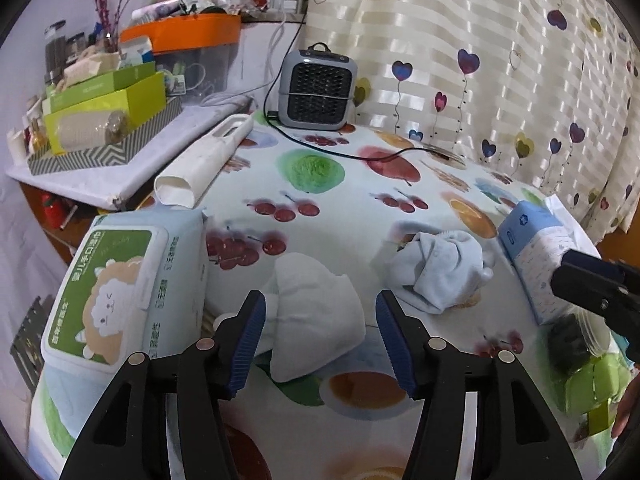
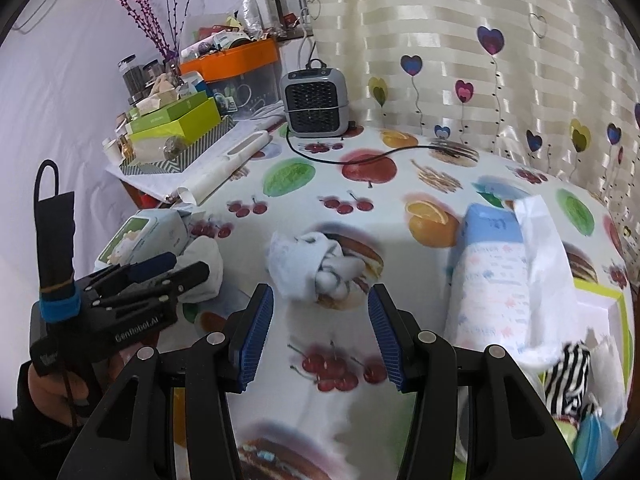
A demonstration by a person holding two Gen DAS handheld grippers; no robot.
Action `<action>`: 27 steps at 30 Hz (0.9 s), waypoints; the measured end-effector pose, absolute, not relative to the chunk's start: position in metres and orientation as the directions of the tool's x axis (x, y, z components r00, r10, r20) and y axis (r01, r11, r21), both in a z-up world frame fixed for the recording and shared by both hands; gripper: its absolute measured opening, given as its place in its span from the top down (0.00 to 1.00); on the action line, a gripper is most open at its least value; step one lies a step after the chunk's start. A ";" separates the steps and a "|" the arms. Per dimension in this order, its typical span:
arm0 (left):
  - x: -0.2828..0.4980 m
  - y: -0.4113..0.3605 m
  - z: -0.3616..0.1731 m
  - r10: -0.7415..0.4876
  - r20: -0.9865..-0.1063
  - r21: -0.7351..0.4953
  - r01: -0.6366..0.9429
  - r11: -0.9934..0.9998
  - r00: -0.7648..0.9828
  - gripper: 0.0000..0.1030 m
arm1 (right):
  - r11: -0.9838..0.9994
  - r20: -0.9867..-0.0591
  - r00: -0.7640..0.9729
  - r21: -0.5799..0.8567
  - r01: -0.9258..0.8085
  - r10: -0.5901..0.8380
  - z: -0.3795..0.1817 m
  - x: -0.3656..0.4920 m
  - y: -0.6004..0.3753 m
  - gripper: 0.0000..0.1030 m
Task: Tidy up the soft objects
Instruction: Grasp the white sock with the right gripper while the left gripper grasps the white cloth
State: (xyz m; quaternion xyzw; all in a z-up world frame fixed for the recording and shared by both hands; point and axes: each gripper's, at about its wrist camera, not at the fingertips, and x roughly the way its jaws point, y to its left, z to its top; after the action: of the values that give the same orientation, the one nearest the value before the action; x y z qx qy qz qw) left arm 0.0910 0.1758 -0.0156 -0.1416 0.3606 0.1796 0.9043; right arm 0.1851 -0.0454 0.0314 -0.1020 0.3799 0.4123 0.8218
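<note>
Nearest the lens in the left wrist view, the left claw (image 1: 320, 336) stood wide, its blue pads (image 1: 248, 344) clear of everything. A folded white cloth (image 1: 316, 312) lay on the fruit-print desk (image 1: 360, 184) between and just beyond the pads, nearer the left pad, though whether it brushed that pad could not be told. To the left of the claw, touching the cloth's edge, sat a pack of wet wipes (image 1: 120, 292) with a green label. Beyond the right pad lay a crumpled pale blue cloth (image 1: 440, 268), apart from the white one. Further right stood a blue tissue pack (image 1: 536, 252), with the tip of the right claw (image 1: 588, 284) in front of it.

In the right wrist view, the left claw (image 2: 184, 268) appeared at the far left, held in a hand (image 2: 52, 392), over the white cloth (image 2: 204, 272), with the wipes pack (image 2: 144, 236) behind. The right claw (image 2: 320, 332) was parted with nothing between its pads, above bare desk (image 2: 400, 168). The blue cloth (image 2: 316, 268) lay just ahead of its gap, untouched. To the right stood the tissue pack (image 2: 492, 272), and beside it a white plastic bag (image 2: 548, 260). Far beyond both claws a small grey heater (image 2: 316, 104) stood by the curtain (image 2: 480, 40).
</note>
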 end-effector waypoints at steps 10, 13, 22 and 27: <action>0.099 0.172 -0.018 0.187 -0.704 -0.127 -0.382 0.916 0.685 0.45 | 0.620 -0.755 0.337 0.116 -0.776 0.563 0.015 0.215 0.002 0.51; 0.101 0.170 -0.020 0.178 -0.707 -0.127 -0.371 0.920 0.684 0.45 | 0.601 -0.775 0.313 0.106 -0.792 0.549 0.006 0.219 0.016 0.51; 0.106 0.172 -0.030 0.149 -0.724 -0.150 -0.364 0.919 0.674 0.45 | 0.598 -0.829 0.284 0.074 -0.798 0.481 -0.019 0.226 0.027 0.51; 0.109 0.170 -0.033 0.165 -0.730 -0.131 -0.373 0.919 0.663 0.58 | 0.615 -0.833 0.305 0.053 -0.787 0.462 -0.019 0.224 0.028 0.56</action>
State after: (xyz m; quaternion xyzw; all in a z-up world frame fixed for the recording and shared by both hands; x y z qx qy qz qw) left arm 0.1086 0.1703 -0.0327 -0.1359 0.3826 0.1491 0.9016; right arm 0.2236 0.0284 -0.0194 -0.1863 0.4356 0.3974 0.7859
